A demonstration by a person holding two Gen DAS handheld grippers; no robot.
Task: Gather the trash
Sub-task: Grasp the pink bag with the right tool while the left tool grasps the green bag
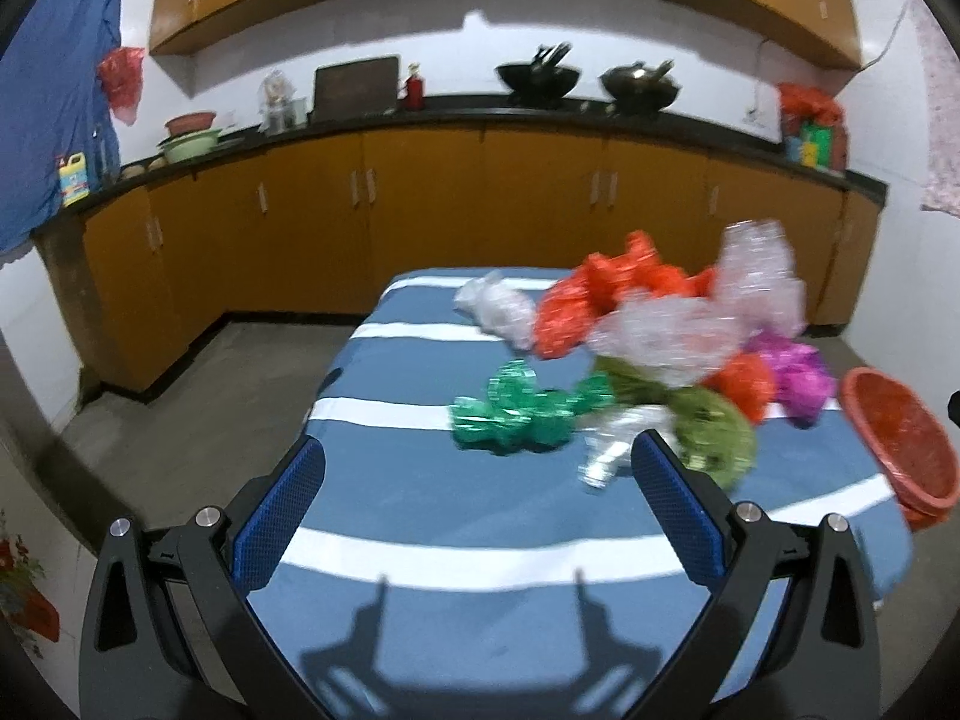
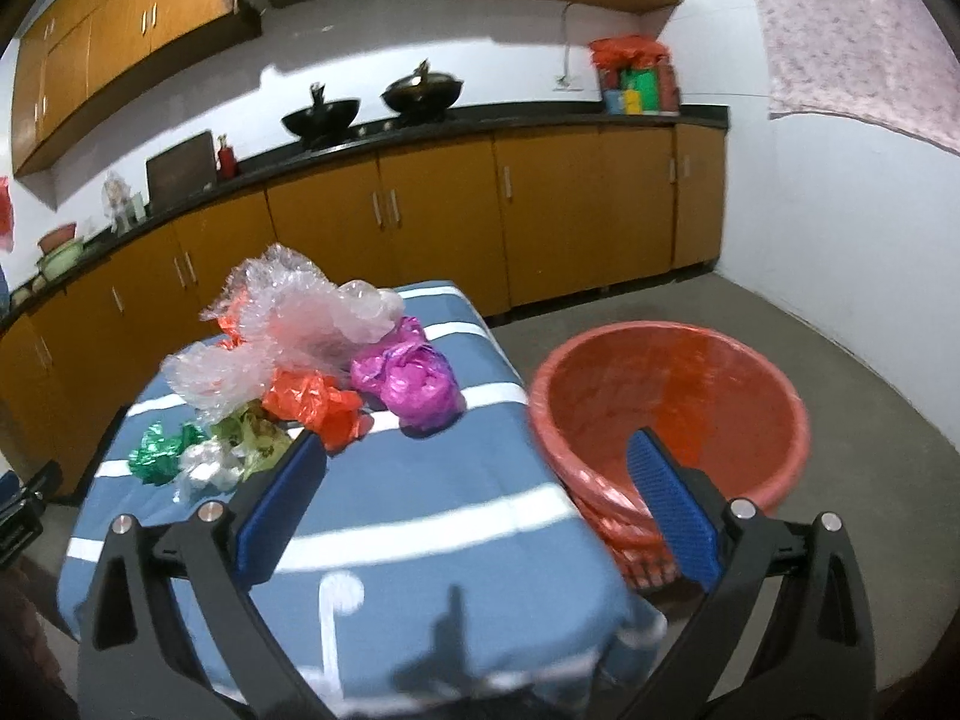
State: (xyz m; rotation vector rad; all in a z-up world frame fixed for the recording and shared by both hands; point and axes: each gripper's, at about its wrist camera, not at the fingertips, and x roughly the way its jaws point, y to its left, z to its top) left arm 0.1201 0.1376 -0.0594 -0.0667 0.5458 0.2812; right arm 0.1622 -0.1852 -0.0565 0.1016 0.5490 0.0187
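Blue cloth with white stripes drapes the table, and the round red plastic basket lined with a red bag sits on the floor just beside it, likely to catch trash. Crumpled plastic bags and foil wrappers lie heaped on the cloth. The left gripper and right gripper hover spread wide, holding nothing.

The left gripper hangs wide open and empty over a blue, white-striped table. Ahead lies a heap of crumpled trash: a green foil wad, a silver scrap just beside the right pad, orange bags, clear plastic, a magenta wad. A red basket sits at the table's right edge.
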